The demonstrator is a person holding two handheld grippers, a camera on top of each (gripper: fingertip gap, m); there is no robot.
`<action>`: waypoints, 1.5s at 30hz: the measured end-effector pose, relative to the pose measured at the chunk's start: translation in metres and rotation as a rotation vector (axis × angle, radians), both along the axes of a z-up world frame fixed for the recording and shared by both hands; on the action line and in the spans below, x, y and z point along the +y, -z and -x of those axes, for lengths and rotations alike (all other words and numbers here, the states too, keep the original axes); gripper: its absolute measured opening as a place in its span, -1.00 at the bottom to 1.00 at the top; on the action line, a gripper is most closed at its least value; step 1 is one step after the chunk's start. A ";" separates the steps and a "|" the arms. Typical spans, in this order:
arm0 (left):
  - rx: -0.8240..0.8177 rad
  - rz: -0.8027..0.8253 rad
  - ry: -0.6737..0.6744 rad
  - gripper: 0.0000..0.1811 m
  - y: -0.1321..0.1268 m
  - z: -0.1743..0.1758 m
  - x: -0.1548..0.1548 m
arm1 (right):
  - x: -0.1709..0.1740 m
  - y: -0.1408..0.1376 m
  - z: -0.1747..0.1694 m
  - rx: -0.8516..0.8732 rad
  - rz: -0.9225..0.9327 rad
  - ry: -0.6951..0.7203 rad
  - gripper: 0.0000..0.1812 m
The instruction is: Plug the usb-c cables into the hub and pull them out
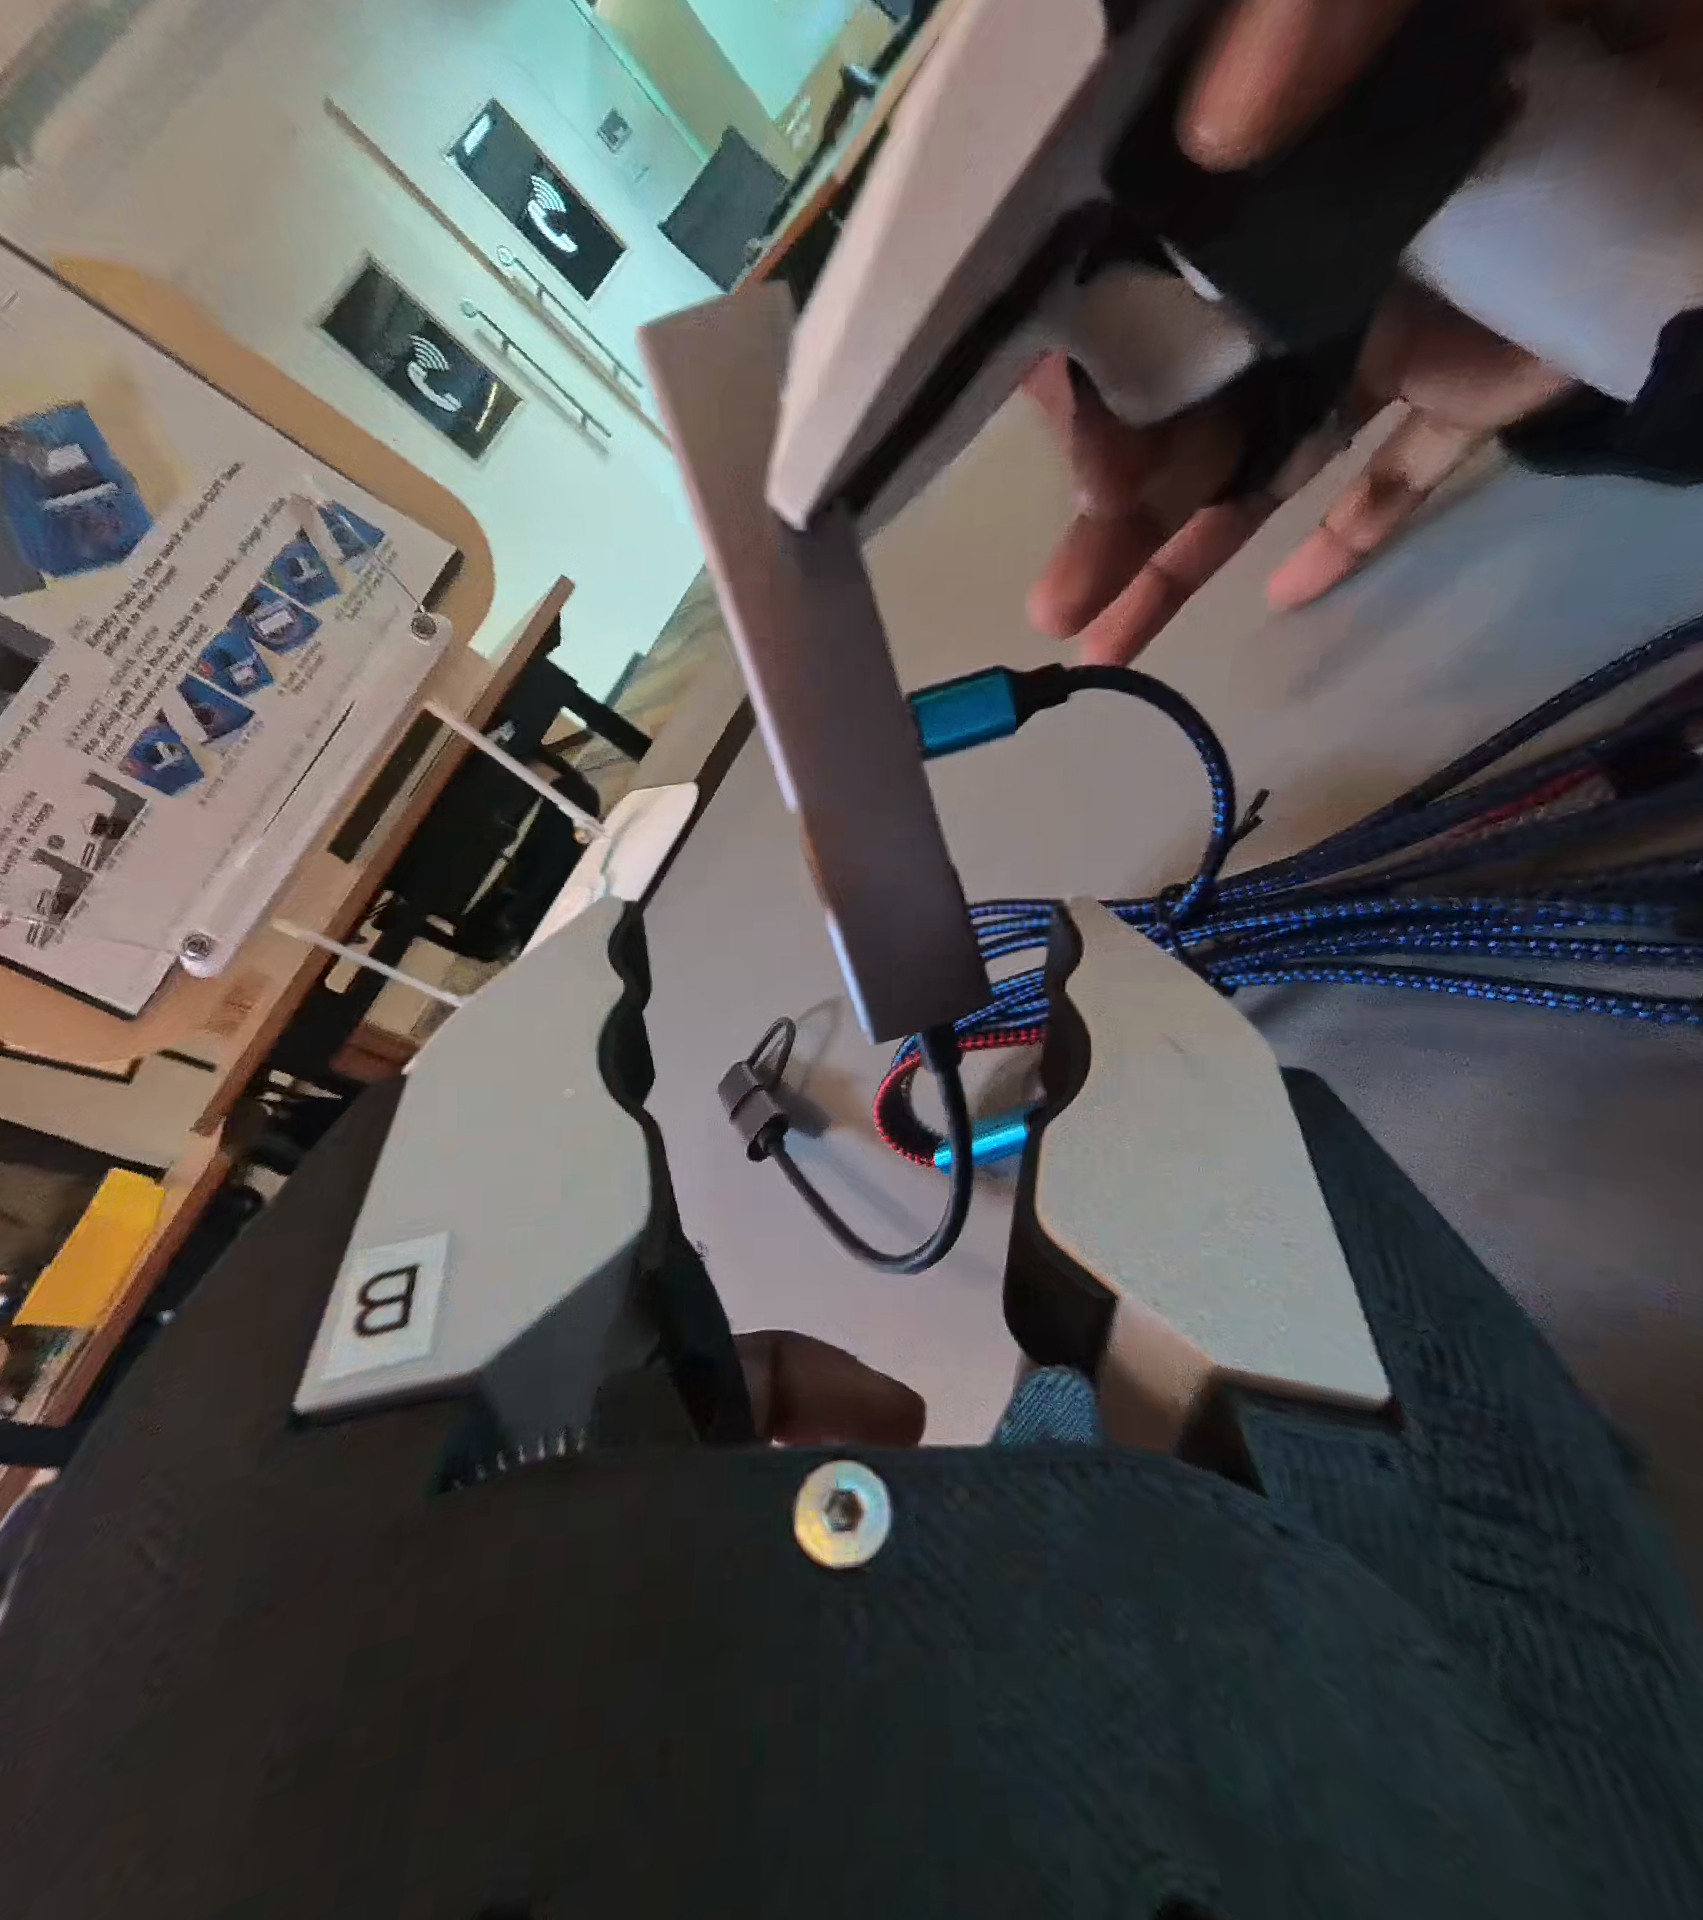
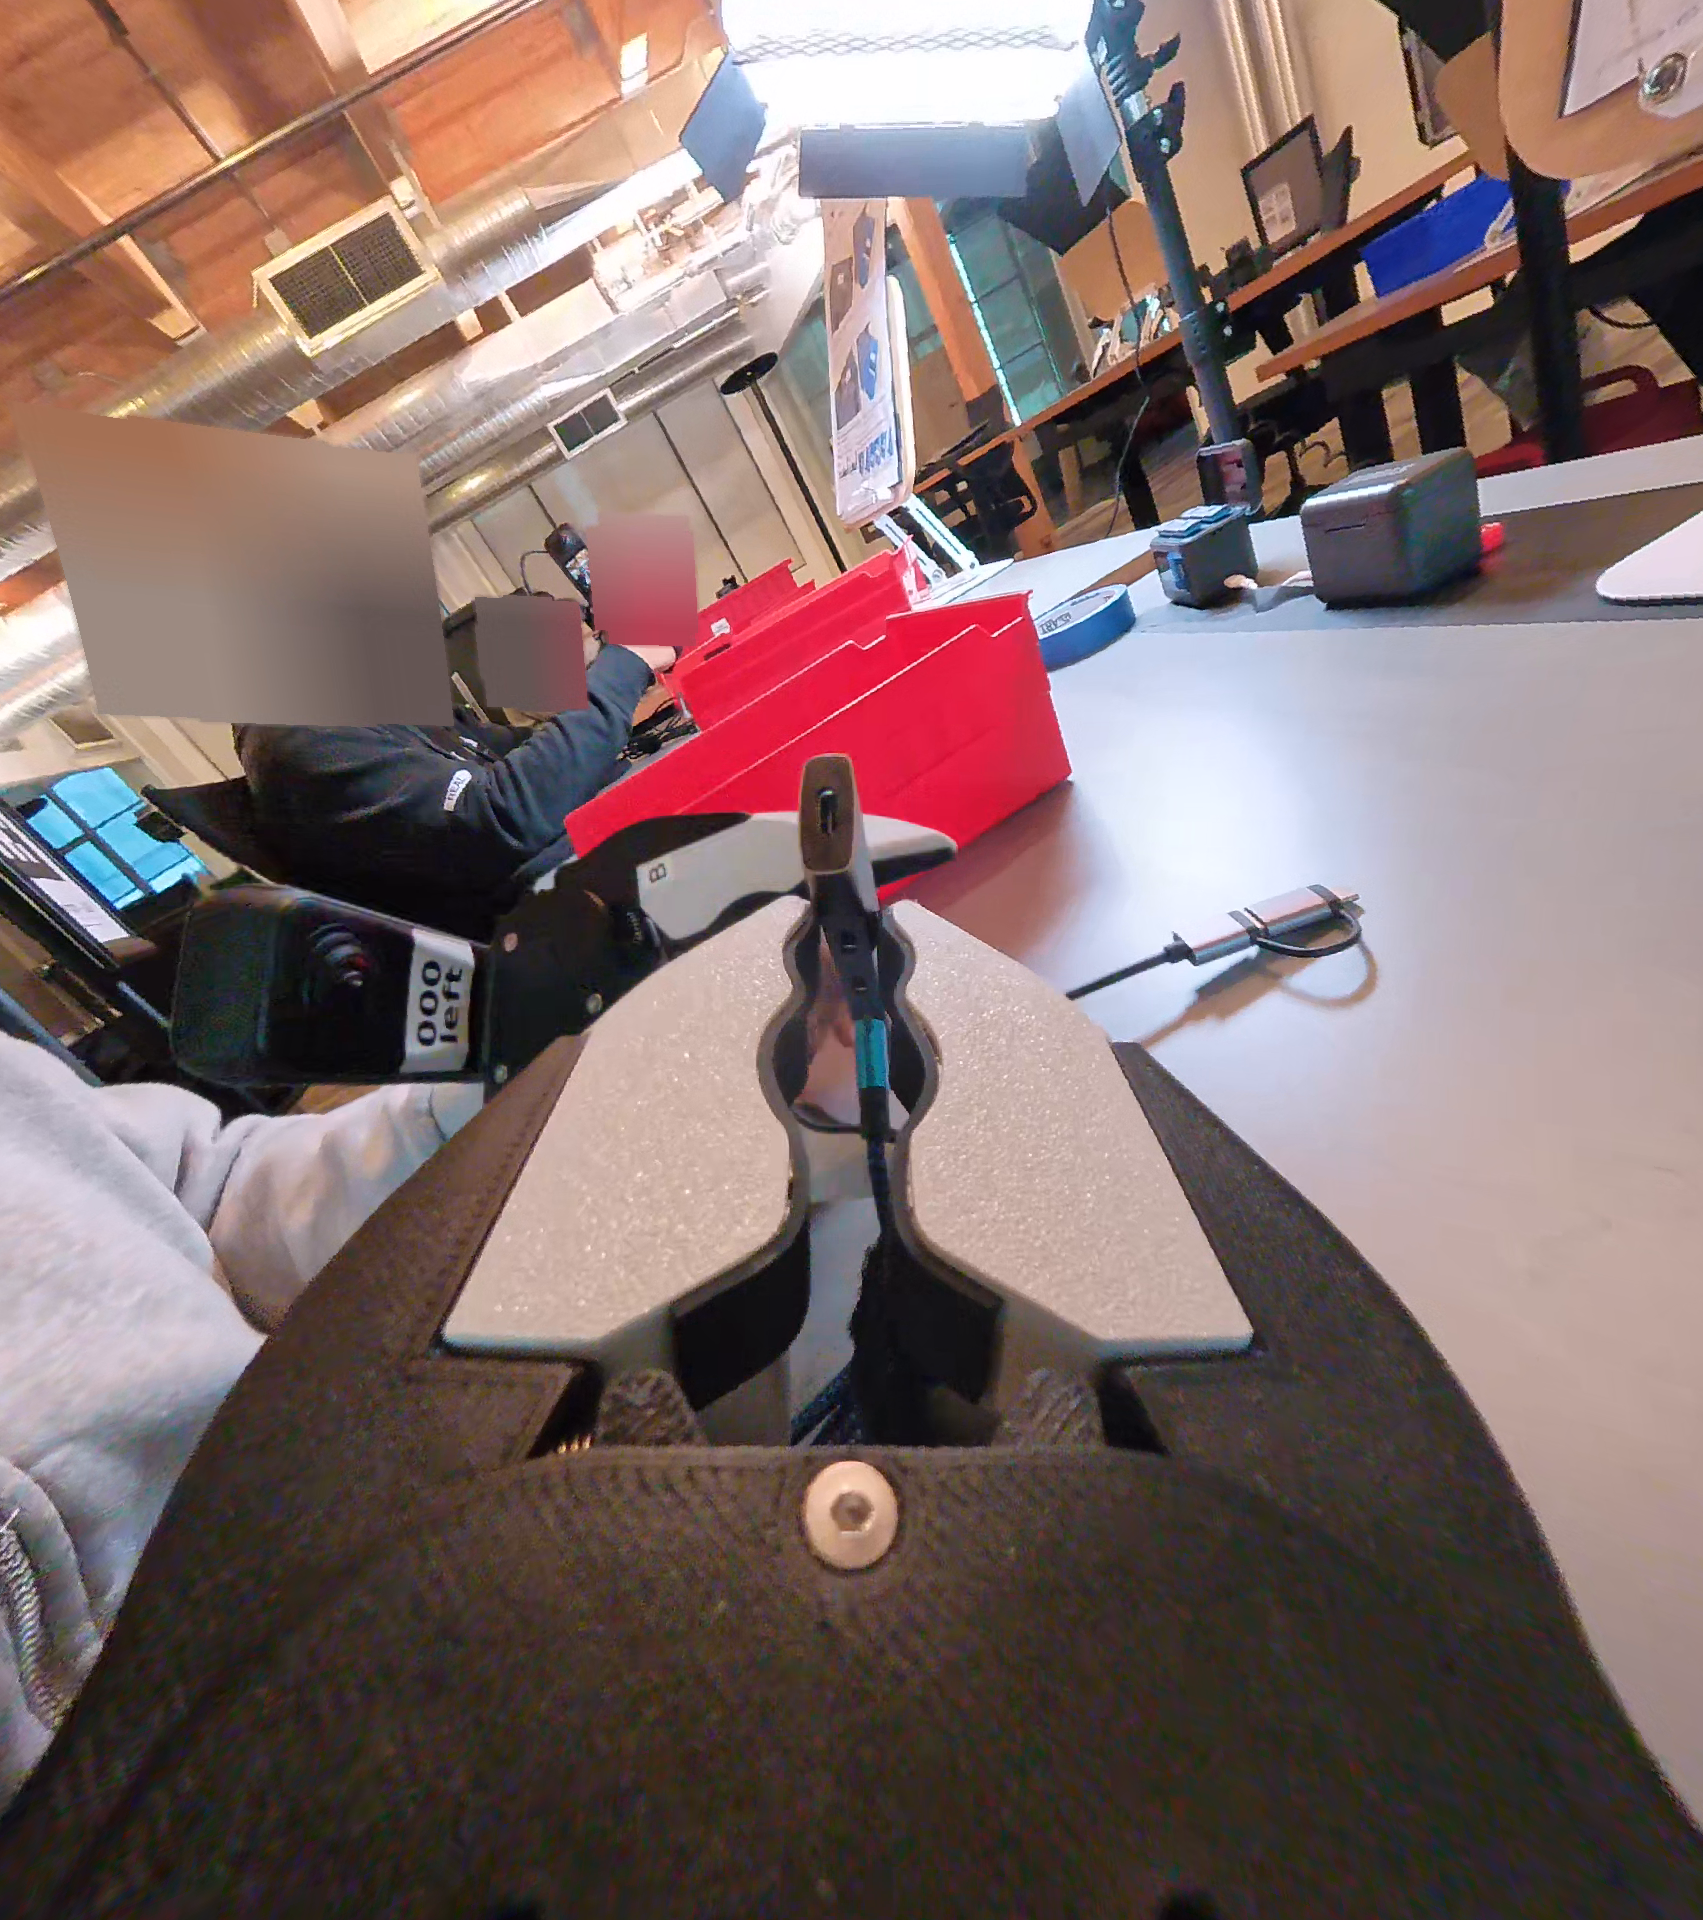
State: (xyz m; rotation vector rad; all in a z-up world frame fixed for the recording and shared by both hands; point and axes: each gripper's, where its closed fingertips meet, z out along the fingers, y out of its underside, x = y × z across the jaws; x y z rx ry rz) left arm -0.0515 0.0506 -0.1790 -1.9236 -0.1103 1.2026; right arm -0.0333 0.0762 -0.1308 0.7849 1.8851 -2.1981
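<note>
Right gripper is clamped on the hub, held clear above the bench. One blue-plugged cable is seated. Left gripper stands open, empty. Risk: an oblique pull could twist the hub in its grip.

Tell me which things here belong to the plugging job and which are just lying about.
Job: hub in the right claw; blue plug at its side; braided cable bundle.
Lying about: red bins; blue tape roll; dark grey box.
</note>
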 end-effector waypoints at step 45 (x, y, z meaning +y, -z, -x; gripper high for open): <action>-0.291 -0.112 -0.144 -0.78 0.019 0.011 -0.020 | 0.010 -0.060 -0.013 1.236 -0.429 0.654 -0.05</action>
